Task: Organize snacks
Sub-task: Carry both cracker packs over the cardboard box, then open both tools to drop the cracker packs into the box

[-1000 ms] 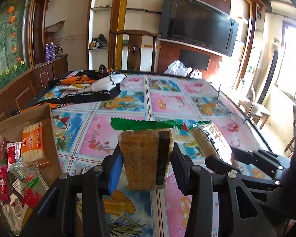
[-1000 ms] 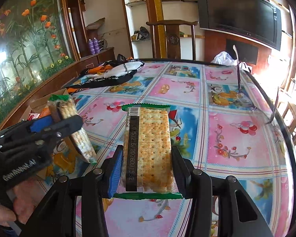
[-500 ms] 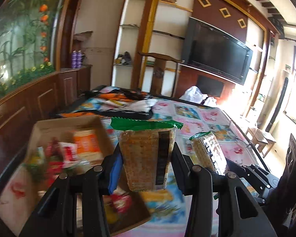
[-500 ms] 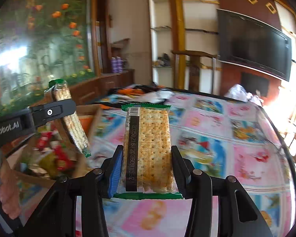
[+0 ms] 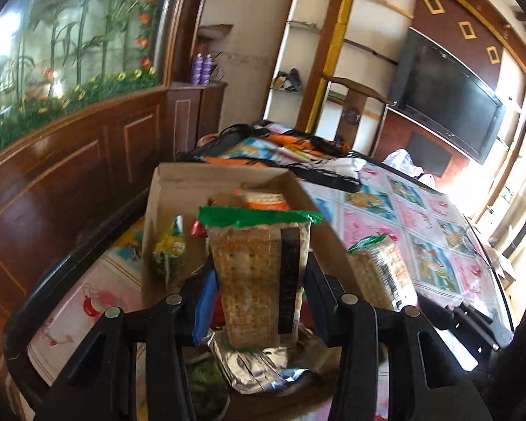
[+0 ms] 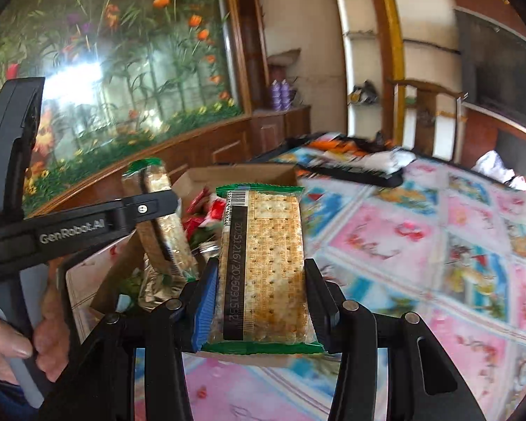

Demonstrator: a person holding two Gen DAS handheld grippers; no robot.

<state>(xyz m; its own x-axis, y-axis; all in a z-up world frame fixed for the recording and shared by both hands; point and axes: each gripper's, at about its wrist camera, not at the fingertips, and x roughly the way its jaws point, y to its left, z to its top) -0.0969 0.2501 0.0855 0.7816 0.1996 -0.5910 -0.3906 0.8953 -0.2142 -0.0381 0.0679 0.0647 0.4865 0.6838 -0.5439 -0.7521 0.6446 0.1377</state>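
Cracker packs, one per gripper, carried above the near end of the worktop (image 6: 385, 245). The left gripper (image 5: 259, 280) has its fingers (image 5: 319, 287) clamped on the long sides of a cracker pack (image 5: 256, 273), green-sealed end up, long axis running out along the fingers. The right gripper (image 6: 259, 280) has its fingers (image 6: 317, 291) clamped in the same way on a second cracker pack (image 6: 266, 263), barcode strip toward the camera.

The relation that matters: the cardboard box (image 5: 193, 182) lies directly ahead of and below the left gripper, its open top facing up, so that pack appears to hang over the box's contents. From the right wrist view the same box (image 6: 235, 172) lies ahead and to the left of the right gripper, with the left gripper (image 6: 157, 207) and its pack (image 6: 157, 217) between. The left hand is therefore the nearer, and likely the first to release downward; the right would need to cross leftward.

Hidden or unclear: the held pack covers the middle of the box in the left wrist view, so free floor space cannot be judged. Loose wrappers (image 5: 256, 361) and a yellow-green packet (image 5: 168, 249) show, blurred; their kinds are hard to make out. The box's near wall is cut off behind the fingers. A person's hand (image 6: 35, 336) grips the left handle at the frame edge.
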